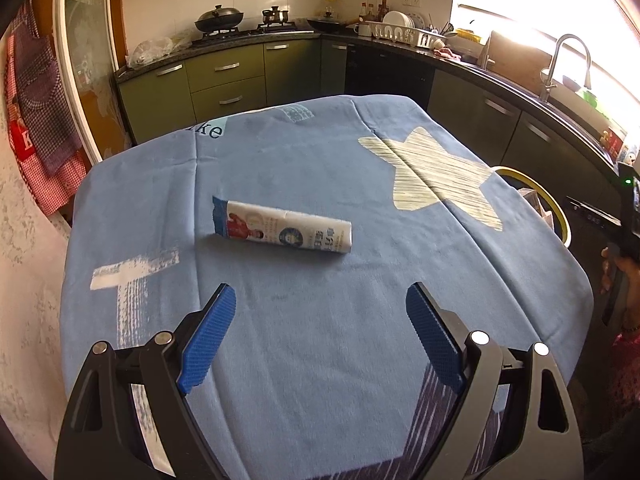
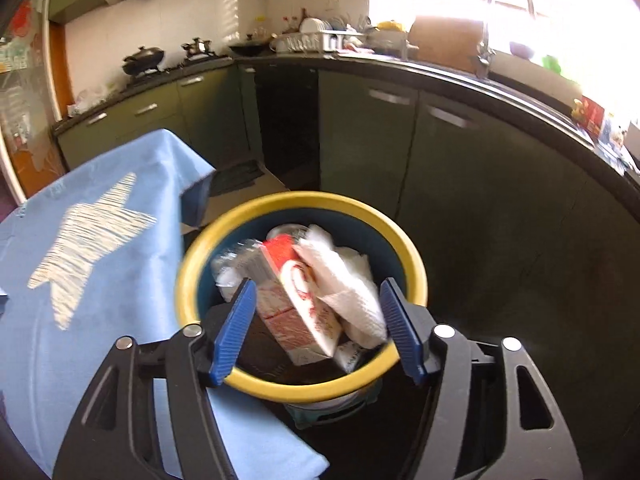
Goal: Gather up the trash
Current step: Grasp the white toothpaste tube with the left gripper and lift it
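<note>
Wrapper point(image 1: 283, 226) on table point(image 1: 320, 340), bin point(image 2: 304, 384) beside.

- Left wrist view looks forward and down from close above the blue tablecloth point(image 1: 320, 184), facing the kitchen counter point(image 1: 256, 38).
- Right wrist view looks down into the yellow-rimmed bin point(image 2: 416, 268) beside the table.
- The 2 views share tablecloth, bin and counter.

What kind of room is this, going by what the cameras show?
Most likely a home kitchen: a black wok sits on a gas hob, a white dish rack holds plates, and a curved steel tap stands by the window above green cabinets.
</note>
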### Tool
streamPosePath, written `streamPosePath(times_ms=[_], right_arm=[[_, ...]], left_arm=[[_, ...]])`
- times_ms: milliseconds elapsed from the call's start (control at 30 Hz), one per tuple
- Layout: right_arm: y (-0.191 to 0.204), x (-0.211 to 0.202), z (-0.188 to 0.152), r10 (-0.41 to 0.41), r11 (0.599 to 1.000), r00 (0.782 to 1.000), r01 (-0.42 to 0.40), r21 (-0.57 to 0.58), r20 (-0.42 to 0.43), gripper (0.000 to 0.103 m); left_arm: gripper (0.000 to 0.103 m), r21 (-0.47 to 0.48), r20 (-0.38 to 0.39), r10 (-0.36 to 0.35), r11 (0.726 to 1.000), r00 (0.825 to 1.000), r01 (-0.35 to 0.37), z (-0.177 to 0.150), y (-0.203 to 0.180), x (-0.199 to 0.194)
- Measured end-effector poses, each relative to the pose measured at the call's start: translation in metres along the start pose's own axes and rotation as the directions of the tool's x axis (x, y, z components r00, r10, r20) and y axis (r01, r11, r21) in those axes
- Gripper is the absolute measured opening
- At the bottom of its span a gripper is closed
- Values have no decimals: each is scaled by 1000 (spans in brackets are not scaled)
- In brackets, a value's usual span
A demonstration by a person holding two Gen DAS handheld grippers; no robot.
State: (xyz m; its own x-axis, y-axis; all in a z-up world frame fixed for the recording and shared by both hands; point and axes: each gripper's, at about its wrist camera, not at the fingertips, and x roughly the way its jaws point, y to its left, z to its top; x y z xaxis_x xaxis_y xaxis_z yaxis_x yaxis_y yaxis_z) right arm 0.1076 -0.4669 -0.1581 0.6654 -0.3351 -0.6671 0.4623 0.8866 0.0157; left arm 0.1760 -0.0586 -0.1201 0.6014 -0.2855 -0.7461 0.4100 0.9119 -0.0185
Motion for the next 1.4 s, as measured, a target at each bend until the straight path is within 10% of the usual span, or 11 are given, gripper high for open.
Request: streamPosePath(times_ms=[433, 600, 800, 933, 1167, 1400], right_arm=[[22, -9, 2, 102, 994, 995, -102, -48, -10, 63], [22, -7, 3, 99, 994, 995, -101, -52, -25, 64], [23, -13, 7, 73, 996, 997, -75, -52, -32, 67], [29, -17, 12, 41, 995, 998, -45, -86, -47, 67], [44, -23, 18, -1, 988, 998, -10, -156, -69, 67], [57, -21, 23, 18, 983, 996, -33, -181, -86, 67]], left_arm=[[86, 227, -124, -124, 962, 984, 150, 59, 3, 41], [86, 583, -222, -130, 777, 966, 239, 71, 1, 40], [86, 699, -400, -149, 589, 904, 406, 77, 9, 56], [79, 759, -432, -67, 511, 899, 403, 73, 7, 84], [58, 757, -501, -67, 449, 863, 475, 69, 14, 113], [42, 720, -525, -107, 473, 844, 508, 70, 27, 109]])
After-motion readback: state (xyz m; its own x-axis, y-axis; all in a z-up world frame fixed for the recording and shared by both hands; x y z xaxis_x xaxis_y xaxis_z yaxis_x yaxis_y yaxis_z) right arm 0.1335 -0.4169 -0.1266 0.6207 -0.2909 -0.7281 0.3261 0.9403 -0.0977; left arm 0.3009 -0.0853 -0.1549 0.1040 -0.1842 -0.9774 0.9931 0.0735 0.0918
